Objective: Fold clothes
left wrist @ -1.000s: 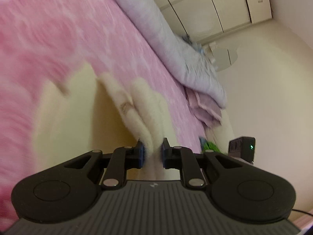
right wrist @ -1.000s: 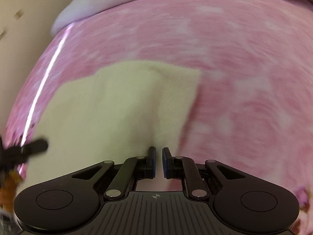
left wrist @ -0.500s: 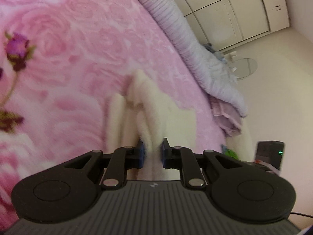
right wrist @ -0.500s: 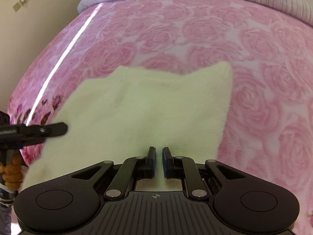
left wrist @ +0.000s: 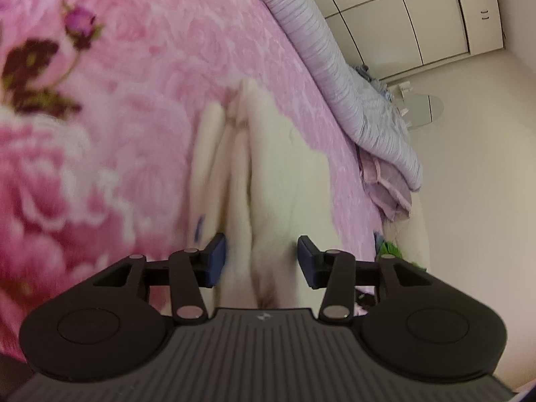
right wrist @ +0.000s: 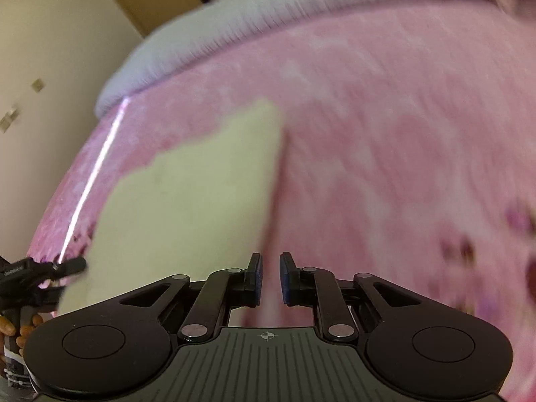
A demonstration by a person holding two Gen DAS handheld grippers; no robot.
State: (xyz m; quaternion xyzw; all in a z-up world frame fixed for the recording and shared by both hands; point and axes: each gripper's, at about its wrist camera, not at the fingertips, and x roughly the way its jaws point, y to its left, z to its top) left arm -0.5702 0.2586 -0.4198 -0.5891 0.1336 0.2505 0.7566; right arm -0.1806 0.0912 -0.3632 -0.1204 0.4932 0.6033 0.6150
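A cream fleece garment (left wrist: 268, 174) lies folded on the pink rose bedspread (left wrist: 134, 83). My left gripper (left wrist: 261, 261) is open, its jaws wide apart on either side of the garment's near folds. In the right wrist view the garment (right wrist: 187, 194) lies flat to the left of my right gripper (right wrist: 269, 278). That gripper's jaws stand a narrow gap apart with only bedspread (right wrist: 385, 167) showing between them. The other gripper (right wrist: 40, 271) shows at the left edge of the right wrist view.
A lilac striped duvet (left wrist: 351, 77) runs along the far side of the bed, with folded pinkish cloth (left wrist: 385, 184) at its end. White wardrobes (left wrist: 418, 16) and a wall stand beyond. Green items (left wrist: 388, 251) lie by the bed's edge.
My left gripper has opened and let go of the garment's folds. My right gripper has opened slightly and shifted right off the garment's edge. Both views are blurred by motion.
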